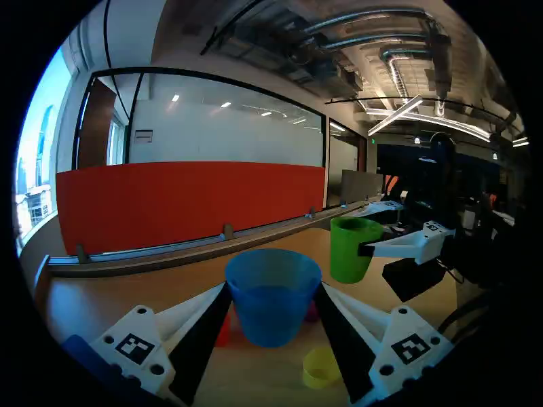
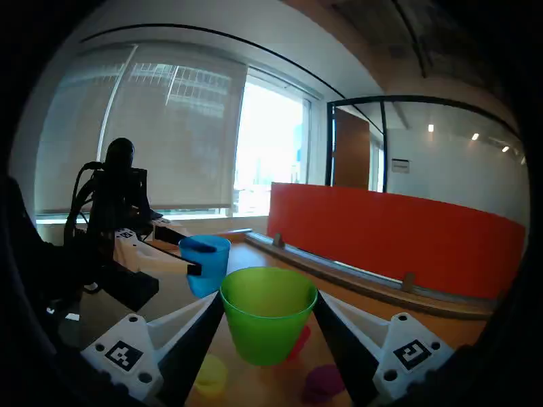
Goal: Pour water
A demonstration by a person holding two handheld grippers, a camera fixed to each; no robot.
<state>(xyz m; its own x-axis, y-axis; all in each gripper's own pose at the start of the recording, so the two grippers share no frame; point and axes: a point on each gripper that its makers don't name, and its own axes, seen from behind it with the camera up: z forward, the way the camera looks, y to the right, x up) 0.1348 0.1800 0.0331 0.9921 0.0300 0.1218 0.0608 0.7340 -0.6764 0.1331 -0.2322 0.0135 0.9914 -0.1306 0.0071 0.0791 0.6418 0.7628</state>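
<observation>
Above the desk | blue cup pinched between left gripper jaws | green cup pinched between right gripper jaws

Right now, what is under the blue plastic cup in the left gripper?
The wooden tabletop and a small yellow cup. A red object and a purple object peek out, mostly covered by the blue cup.

A yellow cup, a red cup and a purple cup stand close together on the table, below the held blue cup and green cup. The orange partition closes off the far edge; the bare wood before it lies open.
</observation>
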